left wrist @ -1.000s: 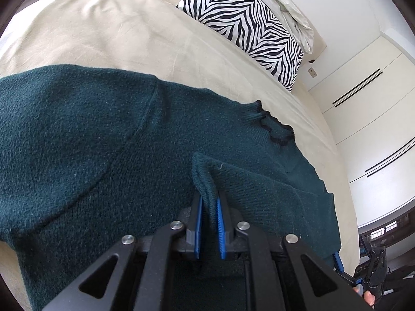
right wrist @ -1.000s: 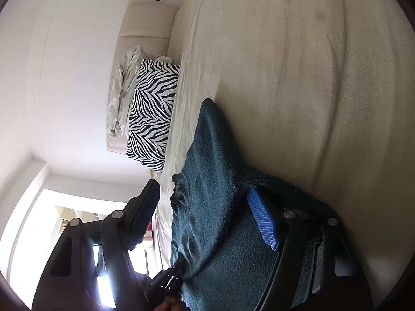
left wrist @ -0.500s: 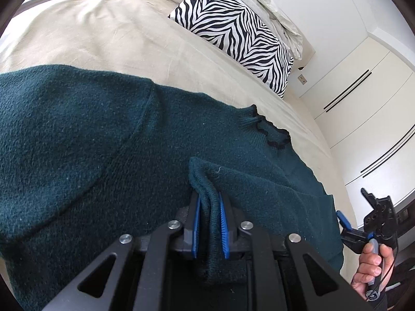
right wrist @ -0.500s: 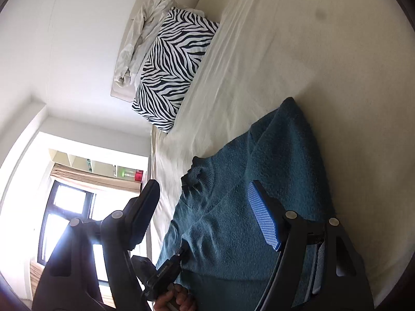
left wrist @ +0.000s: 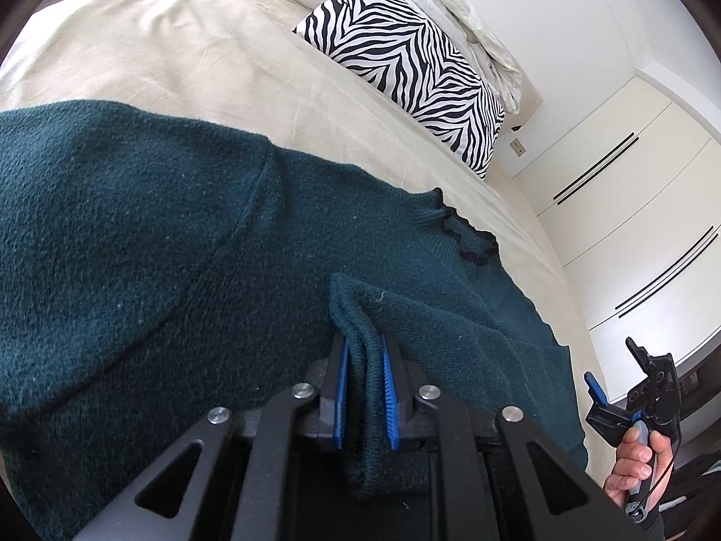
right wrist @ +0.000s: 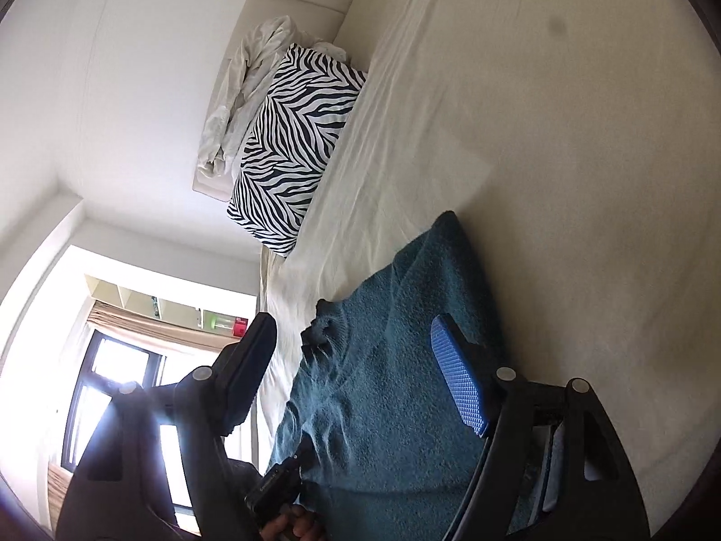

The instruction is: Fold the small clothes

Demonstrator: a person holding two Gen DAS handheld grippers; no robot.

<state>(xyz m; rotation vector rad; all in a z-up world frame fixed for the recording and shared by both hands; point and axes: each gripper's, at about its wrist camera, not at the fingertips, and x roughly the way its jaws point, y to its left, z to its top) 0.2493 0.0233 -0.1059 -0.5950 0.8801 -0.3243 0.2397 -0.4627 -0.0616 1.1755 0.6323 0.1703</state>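
A dark teal knit sweater [left wrist: 189, 243] lies spread on the beige bed [left wrist: 148, 49], its collar [left wrist: 464, 239] toward the right. My left gripper [left wrist: 364, 351] is shut on a folded edge of the sweater and holds that fold over the body of the garment. My right gripper [right wrist: 356, 360] is open and empty, raised off the sweater [right wrist: 383, 383]. It also shows in the left wrist view [left wrist: 626, 387], held in a hand at the bed's right edge.
A zebra-striped pillow [left wrist: 405, 63] and a crumpled white sheet [left wrist: 459, 13] lie at the head of the bed. White wardrobe doors [left wrist: 631, 189] stand to the right. A window [right wrist: 112, 396] is on the far side.
My right gripper has lifted and drawn back from the sweater to the bed's edge. My left gripper has kept its hold and carried the fold slightly further over the garment.
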